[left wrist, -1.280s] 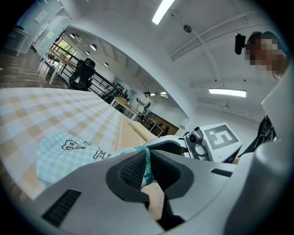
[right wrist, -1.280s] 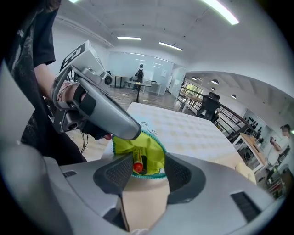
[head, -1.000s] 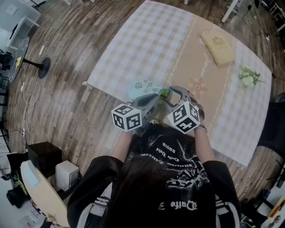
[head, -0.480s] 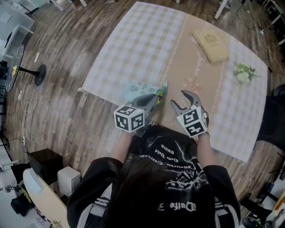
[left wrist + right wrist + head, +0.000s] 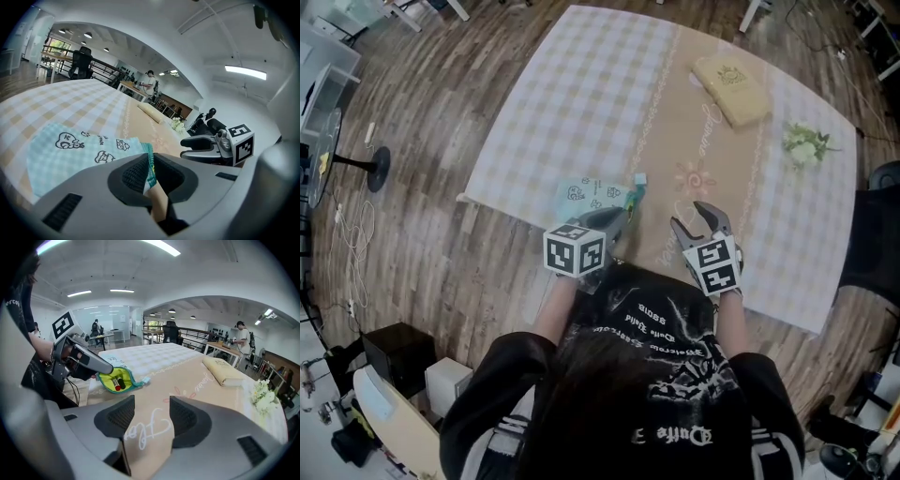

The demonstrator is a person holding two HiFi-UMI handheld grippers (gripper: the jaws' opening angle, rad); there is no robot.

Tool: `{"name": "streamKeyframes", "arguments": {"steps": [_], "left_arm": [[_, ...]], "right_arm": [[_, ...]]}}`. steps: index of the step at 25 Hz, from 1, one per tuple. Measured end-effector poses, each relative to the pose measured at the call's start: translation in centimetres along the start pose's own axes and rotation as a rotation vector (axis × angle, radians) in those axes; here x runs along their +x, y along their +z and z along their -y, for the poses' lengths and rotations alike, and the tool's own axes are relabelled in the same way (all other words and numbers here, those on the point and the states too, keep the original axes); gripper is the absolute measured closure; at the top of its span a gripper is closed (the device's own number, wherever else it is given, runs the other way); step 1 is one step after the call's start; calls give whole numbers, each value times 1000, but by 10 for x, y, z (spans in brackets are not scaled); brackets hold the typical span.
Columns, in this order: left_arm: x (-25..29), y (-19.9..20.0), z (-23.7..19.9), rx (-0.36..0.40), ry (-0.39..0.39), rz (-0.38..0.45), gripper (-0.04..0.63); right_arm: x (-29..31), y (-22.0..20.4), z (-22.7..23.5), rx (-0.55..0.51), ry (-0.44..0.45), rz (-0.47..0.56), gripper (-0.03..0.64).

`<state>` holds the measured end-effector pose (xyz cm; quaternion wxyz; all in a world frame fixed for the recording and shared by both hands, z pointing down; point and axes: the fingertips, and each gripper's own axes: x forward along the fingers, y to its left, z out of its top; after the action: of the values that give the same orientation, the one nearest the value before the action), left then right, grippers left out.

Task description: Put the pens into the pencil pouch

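- The left tool is clenched on the teal rim of the pencil pouch, pinning its mouth near the front edge of the desk.
- The right tool hangs released just to the pouch's right. Its jaws stand apart, with nothing but cloth showing between them.
- In the right gripper view the pouch gapes open on a yellow-green lining. Two pens lie inside, one red-tipped and one dark.
- No loose pen shows on the desk in any view, so the loading looks finished.
- The zip is open, and its pale pull tab lies on the cloth just past the mouth. Closing it looks like the only job left, if it is wanted at all.
- The surface is a pale checked cloth crossed by a beige runner with script and a flower motif.
- A folded beige bundle sits at the far end, with a small bunch of white flowers to its right. Both are well apart from the pouch.
- Below is a plank floor, with a round-based stand and cables off to the left.
- The gripper views show a big open office, with strip lights overhead and other desks, chairs and people far back.
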<state>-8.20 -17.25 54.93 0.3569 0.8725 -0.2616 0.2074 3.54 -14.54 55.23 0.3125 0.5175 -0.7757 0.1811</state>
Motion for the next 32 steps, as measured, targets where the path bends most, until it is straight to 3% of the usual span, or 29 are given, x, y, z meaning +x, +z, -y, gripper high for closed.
{"name": "streamKeyframes", "arguments": {"steps": [5,7,10,16,20,26,32], "left_arm": [[19,24,-2,-8,8,4,541],[13,20,2,-13,-8,12,490],[-5,2,11,12,-25,16,471],[-13,11,8,53,17,94,499],[-18,26,16,135,34,185,522],[-19,36,26,267,76,255,552],[-21,39,32,284,58,303,571]], "right_arm": [[11,6,26,33,9,-11,374],[9,1,17,37,9,-7,374],[-1,-10,-6,44,1,6,374],[-9,-12,-3,74,-47,49,374],[-25,-5,9,137,-94,152,390],[-49,0,23,140,-224,256,488],[-62,0,32,168,-282,296,604]]}}
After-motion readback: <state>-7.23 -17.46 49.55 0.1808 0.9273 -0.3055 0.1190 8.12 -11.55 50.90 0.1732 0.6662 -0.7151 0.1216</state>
